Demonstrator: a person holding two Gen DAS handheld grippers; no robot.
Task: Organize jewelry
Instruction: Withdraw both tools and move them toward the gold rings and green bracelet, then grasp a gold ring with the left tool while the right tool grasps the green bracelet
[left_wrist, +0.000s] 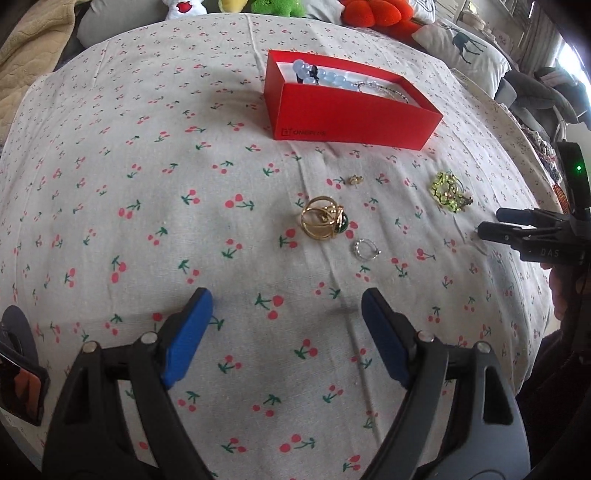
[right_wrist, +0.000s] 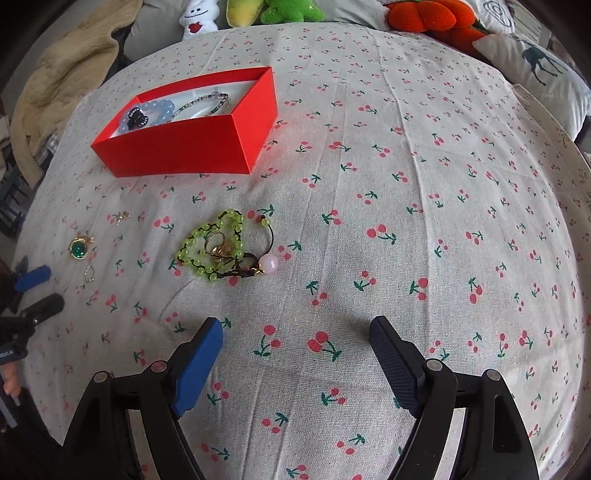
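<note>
A: Where's the jewelry, taking the red box (right_wrist: 177, 147) as the mark?

B: Blue beads (right_wrist: 157, 110) and a thin chain (right_wrist: 207, 105) lie inside it. On the cherry-print cloth (right_wrist: 406, 221) in front of the box: a green bead bracelet (right_wrist: 214, 247), a gold ring with a green stone (left_wrist: 325, 219), a small silver ring (left_wrist: 365, 250) and a tiny gold piece (left_wrist: 355, 180).

A: And the jaws?

B: The left gripper (left_wrist: 286, 332) and right gripper (right_wrist: 295, 354) both stand released, nothing between them, above the cloth nearer than the box.

A green bead bracelet (right_wrist: 214, 245), gold rings (left_wrist: 323, 218) and a silver ring (left_wrist: 365, 250) are seen loose below the open red box (right_wrist: 184, 147).
</note>
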